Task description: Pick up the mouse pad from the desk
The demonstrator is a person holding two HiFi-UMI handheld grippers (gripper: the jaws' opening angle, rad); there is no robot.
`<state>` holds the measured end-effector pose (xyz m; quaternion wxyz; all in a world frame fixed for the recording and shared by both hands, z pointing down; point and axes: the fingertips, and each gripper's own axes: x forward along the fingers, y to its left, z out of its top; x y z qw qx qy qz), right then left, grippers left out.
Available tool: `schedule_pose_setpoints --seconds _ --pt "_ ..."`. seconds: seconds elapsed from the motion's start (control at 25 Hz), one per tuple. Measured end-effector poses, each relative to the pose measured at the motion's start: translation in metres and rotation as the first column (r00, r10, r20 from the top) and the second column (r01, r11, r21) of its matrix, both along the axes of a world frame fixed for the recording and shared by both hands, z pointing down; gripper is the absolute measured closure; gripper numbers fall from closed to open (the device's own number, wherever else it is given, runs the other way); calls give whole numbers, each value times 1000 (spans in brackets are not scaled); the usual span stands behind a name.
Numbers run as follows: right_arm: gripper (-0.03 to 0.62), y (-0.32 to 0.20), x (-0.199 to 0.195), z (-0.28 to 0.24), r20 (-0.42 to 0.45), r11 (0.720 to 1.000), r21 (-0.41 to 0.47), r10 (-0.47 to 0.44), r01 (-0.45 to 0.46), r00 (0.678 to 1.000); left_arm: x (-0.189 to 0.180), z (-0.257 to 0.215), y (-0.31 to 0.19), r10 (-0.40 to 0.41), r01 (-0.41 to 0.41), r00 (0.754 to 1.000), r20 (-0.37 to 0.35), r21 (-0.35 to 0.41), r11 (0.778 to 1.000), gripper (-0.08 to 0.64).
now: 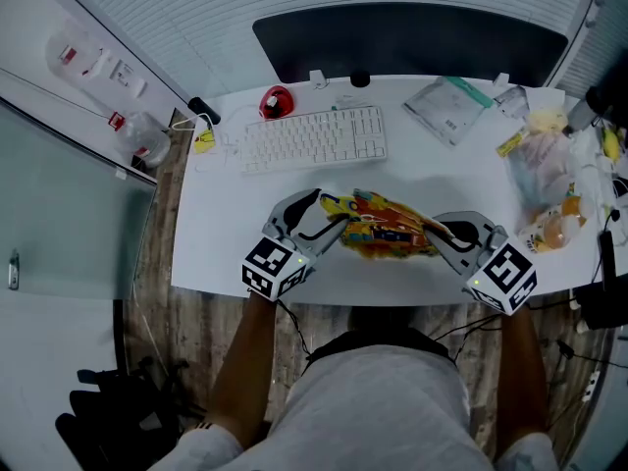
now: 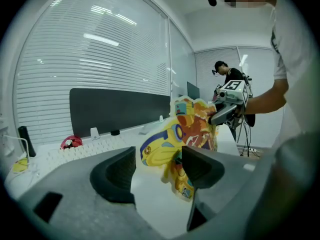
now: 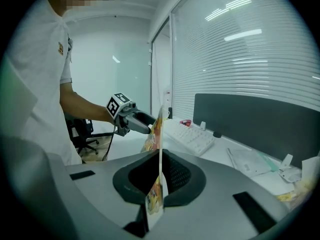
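Note:
The mouse pad (image 1: 383,226), a thin sheet printed in yellow, orange and blue, hangs on edge just above the white desk (image 1: 216,253) near its front edge. My right gripper (image 1: 437,232) is shut on its right end; in the right gripper view the pad (image 3: 159,129) stands as a thin upright edge pinched between the jaws (image 3: 160,176). My left gripper (image 1: 329,219) is at the pad's left end with its jaws apart. In the left gripper view the pad (image 2: 187,129) shows beyond the right jaw, and nothing presses between the open gripper (image 2: 157,169).
A white keyboard (image 1: 314,137) and a red mouse (image 1: 277,101) lie behind the pad. Papers (image 1: 446,108) and plastic bags (image 1: 545,180) crowd the desk's right side. A dark partition (image 1: 412,42) stands at the back. The person's torso is close to the front edge.

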<state>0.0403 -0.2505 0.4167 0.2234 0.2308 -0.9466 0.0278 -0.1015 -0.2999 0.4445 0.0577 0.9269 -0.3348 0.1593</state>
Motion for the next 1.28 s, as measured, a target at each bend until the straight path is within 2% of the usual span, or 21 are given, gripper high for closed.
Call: schedule_pose_setpoints --seconds 0.16,0.44,0.64,0.84,0.96,1.04,1.28 --pt "574 0 2 -13 6 999 32 -3 2 1000 -6 -1 0 -24 23 999 -43 -22 999 265" --pt "574 5 1 -47 32 995 93 -38 35 999 -4 -3 5 6 -14 992 -127 -66 998 239" --pt "574 14 0 -75 80 990 118 -90 80 993 7 -13 10 74 -82 982 -175 -42 996 222" --pt "574 19 0 -92 159 989 116 -112 94 981 21 -35 18 158 -161 950 -269 10 987 227" --pt "574 17 2 -90 187 992 102 -87 69 978 23 -41 18 156 -152 951 -267 33 988 343" --pt "574 15 5 -88 210 996 82 -57 40 976 21 -42 16 136 -130 956 -259 40 991 391" --pt "574 1 16 -81 272 996 33 75 -87 959 20 -48 18 100 -90 968 -229 55 994 489"
